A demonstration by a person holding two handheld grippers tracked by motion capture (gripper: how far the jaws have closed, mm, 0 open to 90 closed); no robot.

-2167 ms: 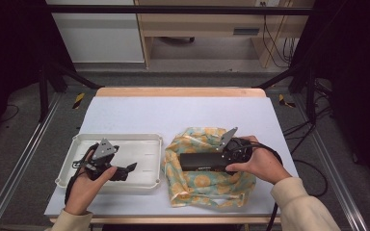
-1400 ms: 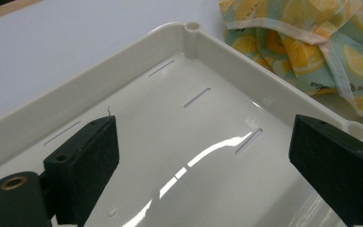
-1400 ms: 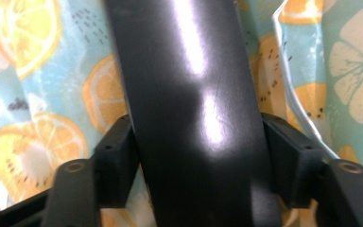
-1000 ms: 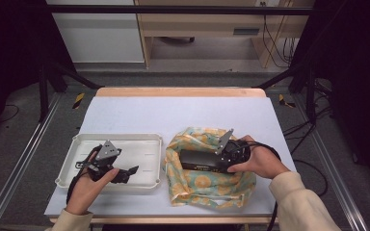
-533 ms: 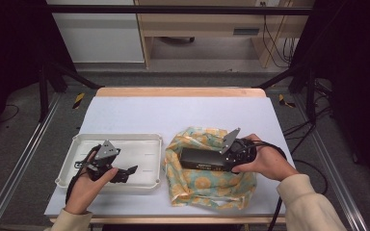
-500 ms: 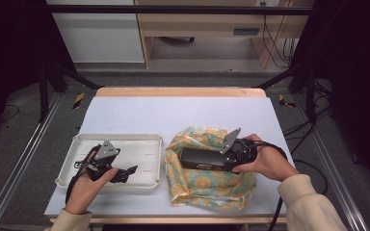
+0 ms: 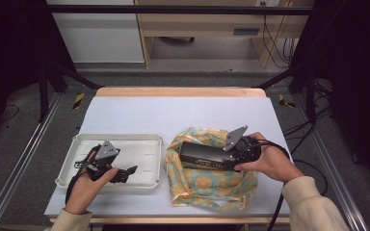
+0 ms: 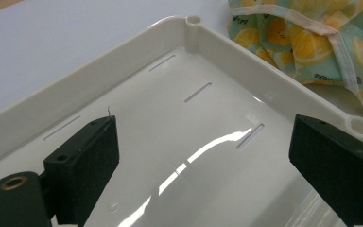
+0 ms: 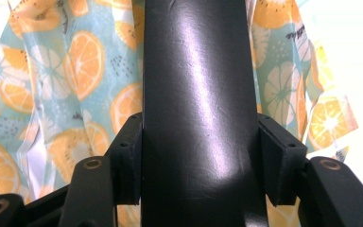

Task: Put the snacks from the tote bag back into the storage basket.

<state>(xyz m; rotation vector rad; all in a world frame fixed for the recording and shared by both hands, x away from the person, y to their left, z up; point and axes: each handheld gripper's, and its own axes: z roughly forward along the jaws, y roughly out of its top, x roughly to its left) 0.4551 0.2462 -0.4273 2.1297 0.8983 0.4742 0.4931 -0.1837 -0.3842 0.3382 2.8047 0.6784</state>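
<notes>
My right gripper (image 7: pixel 225 158) is shut on one end of a long black case (image 7: pixel 202 155), which it holds level just above a crumpled cloth (image 7: pixel 207 187) printed with orange slices. In the right gripper view both pads press the sides of the glossy black case (image 9: pixel 198 94), and the cloth (image 9: pixel 75 71) lies beneath. My left gripper (image 7: pixel 127 172) hovers over the front of a white plastic tray (image 7: pixel 120 138). In the left gripper view its jaws stand wide apart, with nothing between them, above the tray floor (image 8: pixel 179 118).
The tray and cloth sit side by side at the front of a white table top (image 7: pixel 183 113) with a wooden far edge. A corner of the cloth (image 8: pixel 321 42) lies just past the tray's rim. Metal frame rails (image 7: pixel 24 159) run along both sides.
My right gripper has lifted the black case a little and drawn it slightly right over the cloth. The left gripper has stayed put over the tray.
</notes>
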